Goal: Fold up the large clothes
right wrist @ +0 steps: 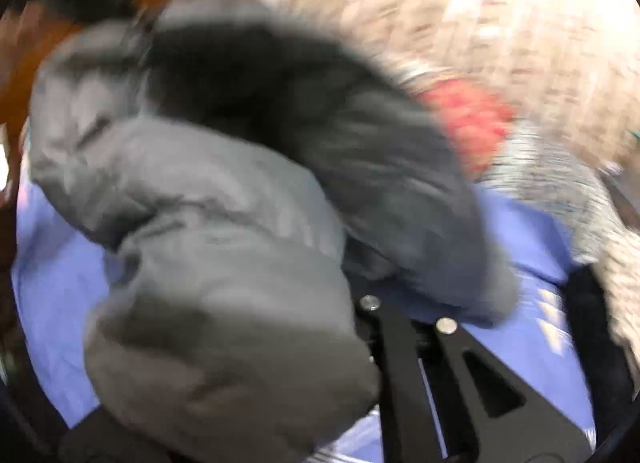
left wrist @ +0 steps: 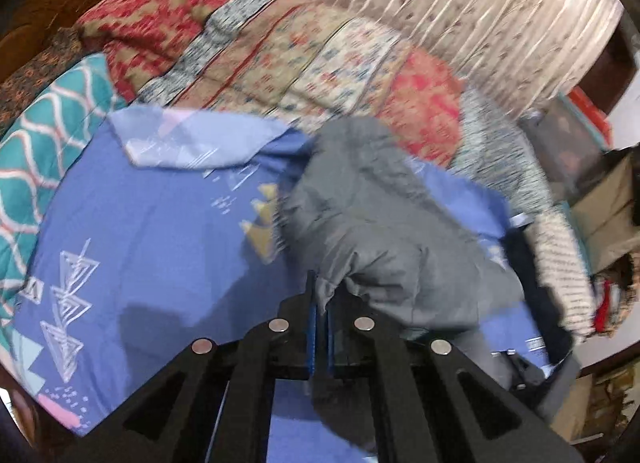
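Note:
A grey padded jacket (left wrist: 372,199) lies bunched on a blue patterned bedsheet (left wrist: 160,223). My left gripper (left wrist: 320,295) is shut on a fold at the jacket's near edge, and cloth sticks up between its blue pads. In the blurred right wrist view the same jacket (right wrist: 224,191) billows over the left half of my right gripper (right wrist: 356,287) and hides its fingertips. Only the right finger (right wrist: 400,343) shows. The jaws stand together, and the cloth appears to be pinched between them. The blue sheet (right wrist: 520,231) lies under it.
A folded patchwork quilt (left wrist: 320,55) in red and cream lies behind the jacket, and a teal wavy blanket (left wrist: 48,151) lies at the left. A pleated curtain (left wrist: 480,3) hangs at the back. A striped garment (left wrist: 560,271) and dark clothes (left wrist: 536,295) are heaped at the right.

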A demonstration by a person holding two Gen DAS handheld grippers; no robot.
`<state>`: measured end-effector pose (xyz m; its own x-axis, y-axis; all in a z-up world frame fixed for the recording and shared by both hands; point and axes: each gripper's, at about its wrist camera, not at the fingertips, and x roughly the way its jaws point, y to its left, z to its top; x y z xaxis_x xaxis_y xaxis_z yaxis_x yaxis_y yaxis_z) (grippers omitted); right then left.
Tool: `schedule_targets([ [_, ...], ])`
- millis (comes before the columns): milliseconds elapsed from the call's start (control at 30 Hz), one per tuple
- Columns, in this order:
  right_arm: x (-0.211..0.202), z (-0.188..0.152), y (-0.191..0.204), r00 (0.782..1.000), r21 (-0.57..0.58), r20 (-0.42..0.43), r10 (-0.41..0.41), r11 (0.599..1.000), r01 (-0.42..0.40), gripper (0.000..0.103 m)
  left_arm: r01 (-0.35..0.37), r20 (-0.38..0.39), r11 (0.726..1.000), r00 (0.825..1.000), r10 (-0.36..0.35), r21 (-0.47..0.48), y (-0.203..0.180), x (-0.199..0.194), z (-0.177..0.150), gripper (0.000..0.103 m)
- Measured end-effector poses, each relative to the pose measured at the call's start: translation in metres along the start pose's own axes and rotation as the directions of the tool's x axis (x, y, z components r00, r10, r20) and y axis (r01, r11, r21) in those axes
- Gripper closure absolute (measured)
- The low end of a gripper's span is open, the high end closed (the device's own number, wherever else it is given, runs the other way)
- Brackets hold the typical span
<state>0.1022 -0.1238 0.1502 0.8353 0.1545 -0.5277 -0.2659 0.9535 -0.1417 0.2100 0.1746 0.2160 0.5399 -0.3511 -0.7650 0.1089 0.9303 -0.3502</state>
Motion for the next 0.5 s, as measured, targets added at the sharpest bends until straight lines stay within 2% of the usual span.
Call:
schedule_targets([
  [100, -0.069, 0.041, -0.054, 0.991, 0.128, 0.115, -0.071, 0.990, 0.056, 0.101, 0.120, 0.094, 0.993, 0.989, -0.119, -0.008, -0.021, -0.038, 0.006, 0.078],
  [167, -0.131, 0.089, -0.086, 0.965, 0.161, 0.232, -0.125, 0.983, 0.088, 0.101, 0.247, 0.170, 0.969, 0.956, -0.241, -0.013, -0.036, -0.075, 0.014, 0.078],
  [200, -0.160, 0.113, -0.093, 0.945, 0.153, 0.290, -0.149, 0.982, 0.108, 0.101, 0.305, 0.219, 0.952, 0.929, -0.297, -0.003, -0.045, -0.100, 0.019, 0.078],
  [233, -0.195, 0.142, -0.094, 0.918, 0.131, 0.354, -0.178, 0.982, 0.139, 0.101, 0.336, 0.252, 0.942, 0.911, -0.327, 0.010, -0.053, -0.118, 0.023, 0.078],
  [267, -0.221, 0.162, -0.093, 0.895, 0.111, 0.400, -0.197, 0.980, 0.166, 0.101, 0.368, 0.311, 0.929, 0.879, -0.363, 0.043, -0.064, -0.149, 0.026, 0.078],
  [300, -0.257, 0.191, -0.089, 0.860, 0.084, 0.457, -0.226, 0.974, 0.211, 0.101, 0.379, 0.360, 0.922, 0.852, -0.380, 0.075, -0.074, -0.177, 0.027, 0.078],
  [333, -0.280, 0.205, -0.085, 0.839, 0.074, 0.486, -0.243, 0.969, 0.238, 0.101, 0.380, 0.396, 0.920, 0.833, -0.386, 0.096, -0.080, -0.197, 0.027, 0.078],
  [400, -0.324, 0.246, -0.077, 0.800, 0.043, 0.531, -0.280, 0.952, 0.304, 0.101, 0.371, 0.491, 0.919, 0.780, -0.387, 0.135, -0.097, -0.249, 0.023, 0.078],
  [433, -0.339, 0.258, -0.074, 0.793, 0.038, 0.536, -0.291, 0.946, 0.322, 0.101, 0.350, 0.542, 0.924, 0.752, -0.375, 0.153, -0.106, -0.276, 0.021, 0.078],
  [500, -0.360, 0.285, -0.074, 0.784, 0.037, 0.536, -0.312, 0.937, 0.348, 0.101, 0.303, 0.595, 0.936, 0.725, -0.347, 0.177, -0.120, -0.305, 0.020, 0.078],
])
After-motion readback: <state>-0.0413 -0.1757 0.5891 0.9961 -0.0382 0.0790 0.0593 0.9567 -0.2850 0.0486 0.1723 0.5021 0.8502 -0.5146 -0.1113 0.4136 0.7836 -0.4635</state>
